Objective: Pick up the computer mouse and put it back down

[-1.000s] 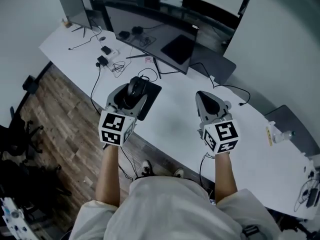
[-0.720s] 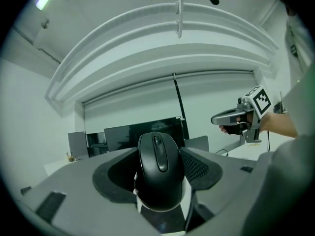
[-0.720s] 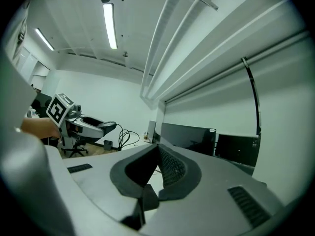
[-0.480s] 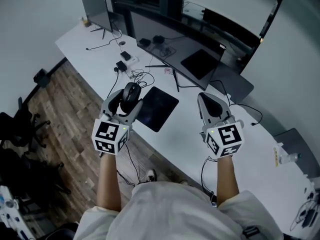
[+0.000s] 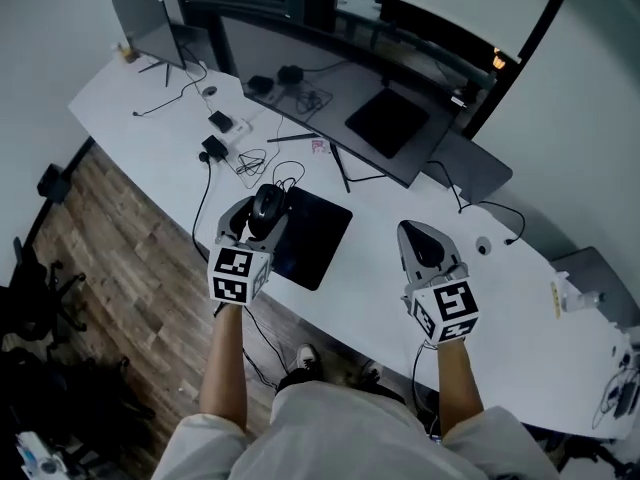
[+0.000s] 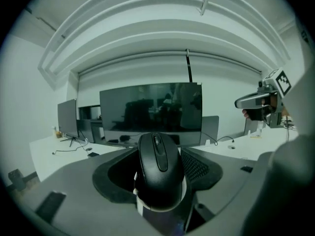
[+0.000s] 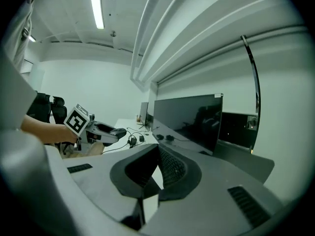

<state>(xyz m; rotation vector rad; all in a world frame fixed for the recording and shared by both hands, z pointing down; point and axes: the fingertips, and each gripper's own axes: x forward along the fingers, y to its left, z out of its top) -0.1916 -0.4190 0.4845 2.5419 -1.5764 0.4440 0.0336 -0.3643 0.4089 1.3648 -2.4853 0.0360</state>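
Note:
My left gripper (image 5: 259,204) is shut on the black computer mouse (image 5: 266,208), which it holds above the left edge of the black mouse pad (image 5: 318,238). In the left gripper view the mouse (image 6: 158,168) sits lengthwise between the two jaws of the left gripper (image 6: 158,152), buttons up. Whether the mouse touches the pad is hidden by the gripper. My right gripper (image 5: 417,230) hangs over bare white desk (image 5: 365,293) to the right of the pad. In its own view the right gripper (image 7: 157,149) has its jaws together with nothing between them.
A wide dark monitor (image 5: 330,78) stands behind the pad, a smaller screen (image 5: 145,28) at the far left. Cables and adapters (image 5: 225,133) lie left of the monitor stand. The desk's front edge runs just below both grippers, with wooden floor (image 5: 110,258) beyond.
The left gripper has carried the mouse down and back over the pad's left edge, still gripped. The right gripper has also drifted lower, its jaws unchanged.

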